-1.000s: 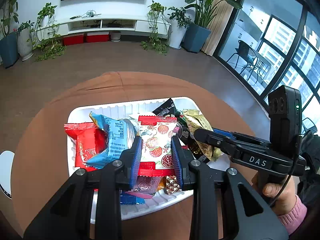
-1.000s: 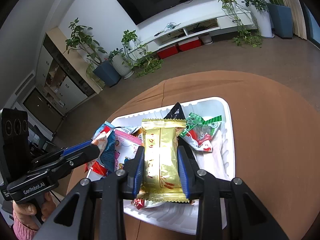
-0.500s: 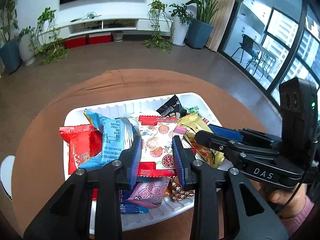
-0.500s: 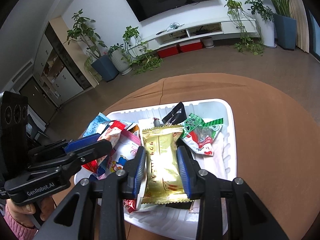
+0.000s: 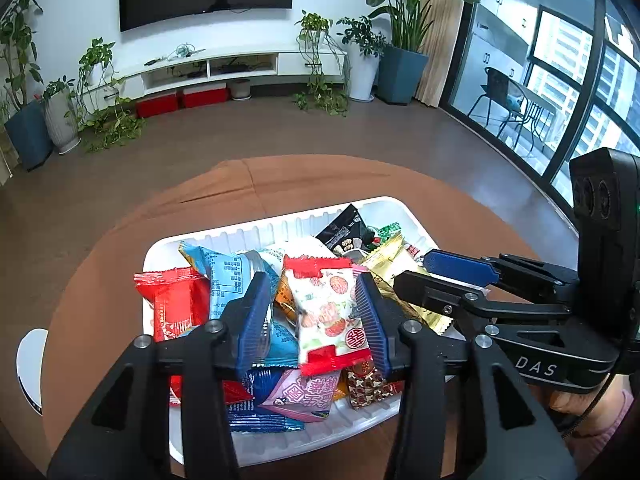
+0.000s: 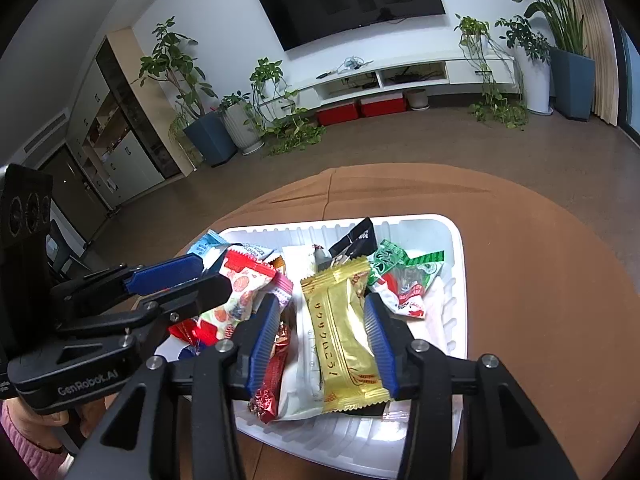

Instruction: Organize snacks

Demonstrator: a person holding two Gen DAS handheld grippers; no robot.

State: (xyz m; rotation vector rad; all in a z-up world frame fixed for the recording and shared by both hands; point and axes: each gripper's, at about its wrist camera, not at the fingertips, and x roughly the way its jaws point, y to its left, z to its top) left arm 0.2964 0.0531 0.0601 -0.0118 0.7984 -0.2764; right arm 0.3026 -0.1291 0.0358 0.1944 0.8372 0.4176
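Observation:
A white tray [image 5: 276, 226] on the round brown table holds several snack packets. My left gripper [image 5: 312, 316] is open above the tray; a white packet with red ends [image 5: 328, 312] lies between its fingers, loose on the pile. It also shows in the right wrist view [image 6: 236, 296]. My right gripper [image 6: 320, 332] is open; a gold packet [image 6: 340, 328] lies between its fingers in the tray [image 6: 452, 236]. The gold packet also shows in the left wrist view [image 5: 394, 264].
A red packet [image 5: 176, 308] and a light blue one [image 5: 226, 276] lie at the tray's left; a black [image 6: 356, 238] and a green packet [image 6: 404, 276] at the far end. A white object [image 5: 32, 364] sits at the table's left edge.
Both grippers have opened wider and let go of their packets: the white-and-red one and the gold one now lie in the tray. Both grippers have drawn back slightly.

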